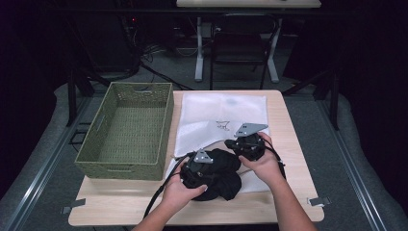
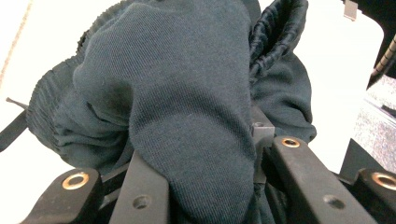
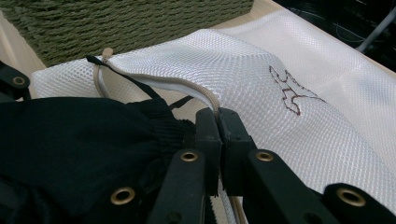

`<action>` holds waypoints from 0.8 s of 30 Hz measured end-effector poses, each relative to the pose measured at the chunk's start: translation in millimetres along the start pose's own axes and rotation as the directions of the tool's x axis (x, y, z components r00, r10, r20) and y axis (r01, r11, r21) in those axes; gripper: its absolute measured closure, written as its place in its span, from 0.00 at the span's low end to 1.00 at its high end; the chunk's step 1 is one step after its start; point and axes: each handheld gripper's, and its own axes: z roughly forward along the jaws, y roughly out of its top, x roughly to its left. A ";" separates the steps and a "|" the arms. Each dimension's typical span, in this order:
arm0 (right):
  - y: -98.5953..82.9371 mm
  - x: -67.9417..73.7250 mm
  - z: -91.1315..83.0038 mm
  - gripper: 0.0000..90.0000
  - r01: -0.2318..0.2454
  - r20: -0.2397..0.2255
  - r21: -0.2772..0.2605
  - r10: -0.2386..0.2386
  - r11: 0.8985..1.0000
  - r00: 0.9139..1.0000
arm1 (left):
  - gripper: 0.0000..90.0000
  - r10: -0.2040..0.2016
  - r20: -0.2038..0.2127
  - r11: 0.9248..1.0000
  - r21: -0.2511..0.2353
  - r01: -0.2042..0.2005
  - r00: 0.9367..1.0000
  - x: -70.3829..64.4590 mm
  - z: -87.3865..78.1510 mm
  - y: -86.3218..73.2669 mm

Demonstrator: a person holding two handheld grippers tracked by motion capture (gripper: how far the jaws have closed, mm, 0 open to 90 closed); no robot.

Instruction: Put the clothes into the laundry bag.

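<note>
Left hand-held gripper (image 2: 212, 154) clamped on dark garment (image 2: 187, 93), bunched over white mesh bag (image 3: 261, 79) on desk (image 1: 144, 202). Right hand-held gripper (image 3: 218, 122) pinched shut on bag's zipper edge (image 3: 187, 91). Green basket (image 1: 127, 130) alongside.

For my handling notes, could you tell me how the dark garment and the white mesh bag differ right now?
The dark garment is bunched in a heap; the white mesh bag lies spread flat. The garment is opaque knit, the bag open mesh with a zip edge. The left gripper clamps the garment; the right gripper pinches the bag's edge. Both rest on the table.
</note>
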 end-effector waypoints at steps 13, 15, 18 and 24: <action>-0.4 -0.1 -0.4 0.98 0.002 0.000 -0.001 -0.002 1.000 1.000 | 0.77 -0.024 -0.032 1.000 0.004 0.025 0.999 9.3 10.8 7.0; -0.4 -0.2 -0.6 0.98 0.002 0.001 -0.002 -0.002 1.000 1.000 | 0.77 -0.031 -0.035 0.999 0.007 0.031 0.999 11.0 12.4 7.2; -0.6 -0.4 -0.9 0.98 0.002 0.001 -0.002 -0.002 1.000 1.000 | 0.77 -0.036 -0.038 0.999 0.005 0.036 0.999 12.1 14.5 7.6; -0.6 -0.5 -1.5 0.98 0.002 0.002 -0.004 -0.002 1.000 1.000 | 0.77 -0.056 -0.052 0.998 -0.007 0.056 0.997 15.7 17.8 9.6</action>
